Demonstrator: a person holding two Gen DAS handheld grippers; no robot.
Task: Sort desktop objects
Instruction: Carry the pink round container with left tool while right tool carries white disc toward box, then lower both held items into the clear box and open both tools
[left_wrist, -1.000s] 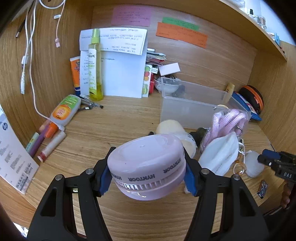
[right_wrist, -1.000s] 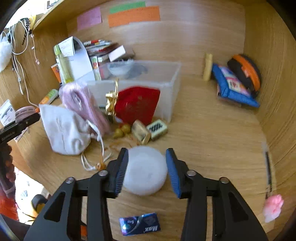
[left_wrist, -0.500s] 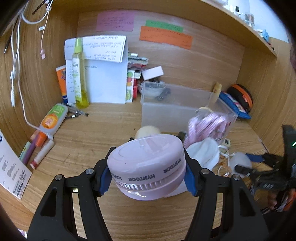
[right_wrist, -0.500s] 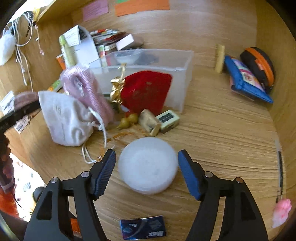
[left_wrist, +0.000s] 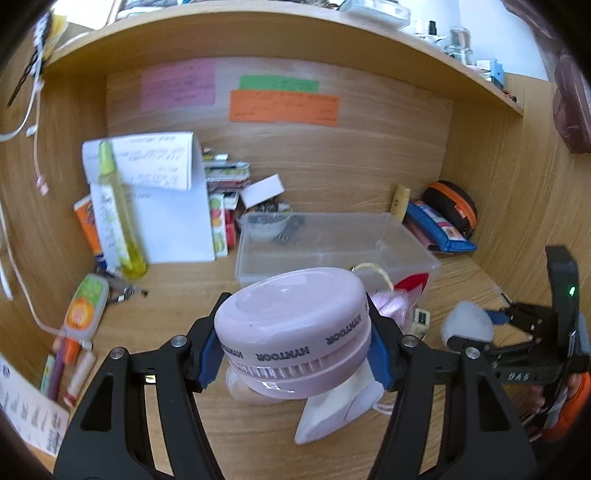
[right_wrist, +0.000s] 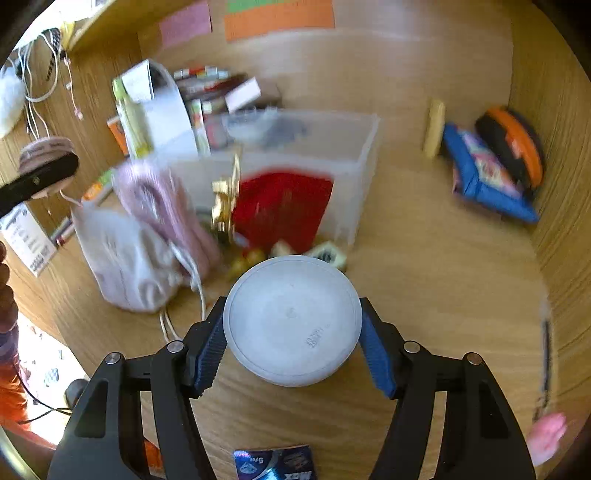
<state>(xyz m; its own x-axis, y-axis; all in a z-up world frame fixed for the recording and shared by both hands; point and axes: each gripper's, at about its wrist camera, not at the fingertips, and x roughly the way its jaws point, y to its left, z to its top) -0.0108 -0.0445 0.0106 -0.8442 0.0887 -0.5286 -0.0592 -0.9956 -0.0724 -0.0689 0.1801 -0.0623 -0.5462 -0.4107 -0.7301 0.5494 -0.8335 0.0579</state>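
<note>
While our left gripper (left_wrist: 293, 354) clamps the pink fan (left_wrist: 293, 332) flat-side up, our right gripper (right_wrist: 291, 345) pinches the white disc (right_wrist: 291, 319), face up.

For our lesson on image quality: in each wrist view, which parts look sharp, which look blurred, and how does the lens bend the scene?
Left wrist view: the pink fan is sharp, while the papers are slightly soft and the shelf edge bows. Right wrist view: the white round container is crisp, but the red pouch and clear bin are motion-smeared.
</note>
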